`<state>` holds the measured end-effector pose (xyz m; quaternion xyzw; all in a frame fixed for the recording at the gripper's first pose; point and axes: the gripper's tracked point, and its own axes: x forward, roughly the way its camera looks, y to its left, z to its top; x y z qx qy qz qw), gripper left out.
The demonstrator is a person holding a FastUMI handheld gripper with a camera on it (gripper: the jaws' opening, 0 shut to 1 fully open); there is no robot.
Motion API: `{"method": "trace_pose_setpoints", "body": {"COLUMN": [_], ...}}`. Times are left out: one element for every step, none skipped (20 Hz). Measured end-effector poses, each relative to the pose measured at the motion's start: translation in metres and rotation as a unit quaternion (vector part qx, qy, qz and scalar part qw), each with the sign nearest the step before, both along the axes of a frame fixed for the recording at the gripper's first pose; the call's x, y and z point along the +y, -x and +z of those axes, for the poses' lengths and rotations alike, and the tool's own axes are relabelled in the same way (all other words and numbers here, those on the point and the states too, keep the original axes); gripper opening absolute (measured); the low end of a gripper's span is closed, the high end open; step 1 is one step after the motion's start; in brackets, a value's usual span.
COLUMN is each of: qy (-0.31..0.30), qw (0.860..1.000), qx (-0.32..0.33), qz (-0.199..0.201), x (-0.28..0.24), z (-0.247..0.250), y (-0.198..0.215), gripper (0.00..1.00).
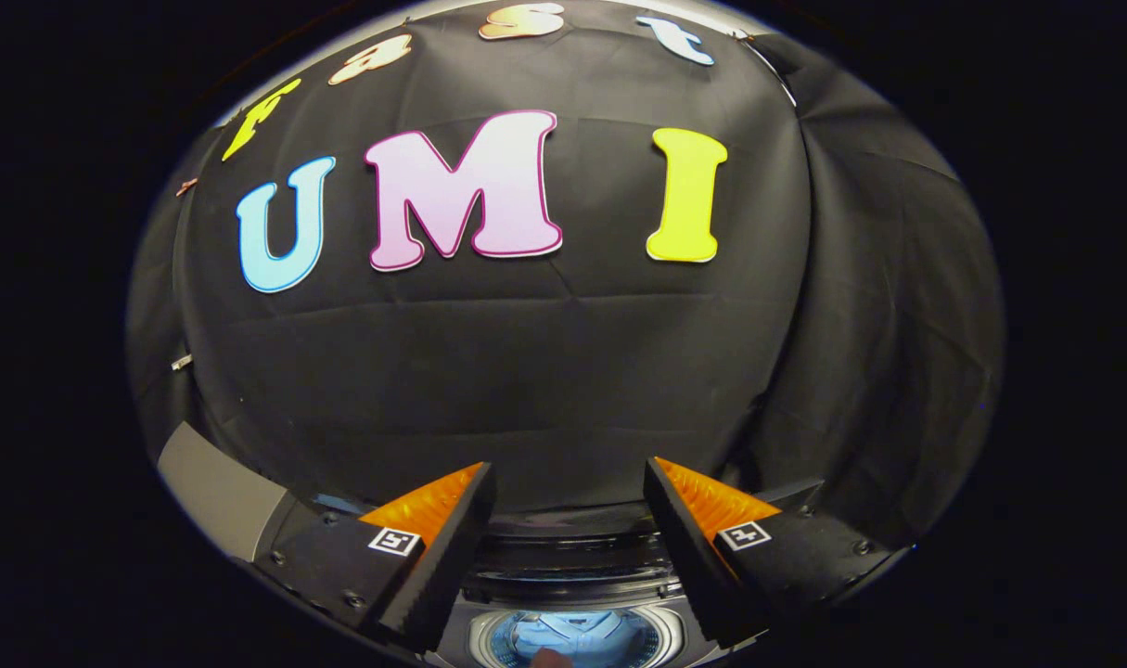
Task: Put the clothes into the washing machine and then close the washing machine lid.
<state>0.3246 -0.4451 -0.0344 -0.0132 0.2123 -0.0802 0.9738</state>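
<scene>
Two claw (568, 520) fingers spread wide, holding nothing | light blue cloth shirt (572, 635) already down in round grey washing machine drum (489, 640) | lid not closed; your claw might miss it.

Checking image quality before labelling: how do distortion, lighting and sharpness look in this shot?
Gripper view: strong fisheye bending of the booth wall; even, dim light, no glare; the open gripper is sharp; the washing machine below it, with light blue clothes in its drum, is squeezed and slightly soft.
</scene>
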Motion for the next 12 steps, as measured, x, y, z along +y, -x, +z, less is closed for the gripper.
{"method": "trace_pose_setpoints", "body": {"qy": [0.005, 0.011, 0.012, 0.006, -0.002, -0.004, 0.0, 0.003, 0.007, 0.008, 0.009, 0.01], "qw": [1.0, 1.0, 1.0, 1.0, 1.0, 1.0, 1.0, 1.0, 1.0, 1.0, 1.0, 1.0], "qx": [0.007, 0.015, 0.024, 0.018, 0.018, 0.015, 0.017, 0.017, 0.019, 0.019, 0.019, 0.02], "qz": [-0.002, -0.006, -0.006, -0.007, -0.01, -0.01, -0.008, -0.009, -0.01, -0.013, -0.014, -0.013], "x": [-0.002, -0.005, -0.006, -0.007, -0.007, -0.005, -0.005, -0.005, -0.006, -0.007, -0.008, -0.007], "z": [-0.003, -0.007, -0.013, -0.012, -0.014, -0.014, -0.016, -0.017, -0.016, -0.015, -0.014, -0.014], "y": [0.0, 0.001, 0.001, -0.001, -0.002, -0.004, -0.006, -0.005, -0.002, 0.0, 0.002, 0.005], "gripper": [1.0, 1.0, 1.0, 1.0, 0.99, 0.99, 1.0, 1.0, 1.0, 1.0, 1.0, 1.0]}}
